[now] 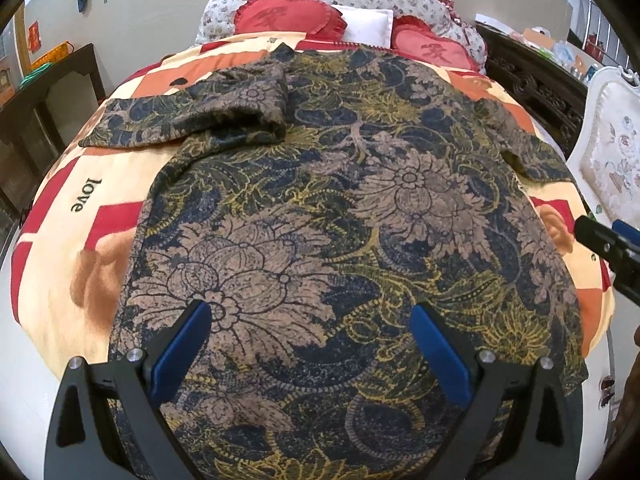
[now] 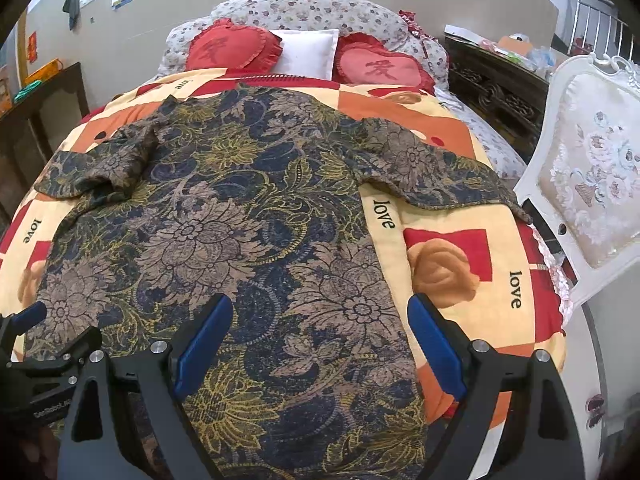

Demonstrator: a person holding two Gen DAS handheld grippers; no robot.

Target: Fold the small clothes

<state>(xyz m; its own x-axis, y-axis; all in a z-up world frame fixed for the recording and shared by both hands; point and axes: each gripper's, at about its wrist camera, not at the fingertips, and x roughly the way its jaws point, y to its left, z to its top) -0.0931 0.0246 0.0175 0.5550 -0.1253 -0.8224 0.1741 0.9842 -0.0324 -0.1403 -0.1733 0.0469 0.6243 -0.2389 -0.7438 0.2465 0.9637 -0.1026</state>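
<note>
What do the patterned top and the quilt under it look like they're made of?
Patterned top: looks like thin, matte woven or knit cloth; it drapes flat, and its sleeve bunches softly. Quilt: seems padded printed cotton, matte and puffy, rounding off at the edges. The exact fibres can't be told.

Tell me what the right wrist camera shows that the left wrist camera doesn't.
Only the right wrist view shows the garment's right sleeve stretched out flat in full, with bare bedspread below it, and most of the white chair. Only the left wrist view shows the left sleeve up close, folded in over the body. Both show the patterned garment spread on the bed, the red heart pillows, and both grippers open above the hem: the left gripper and the right gripper.
</note>
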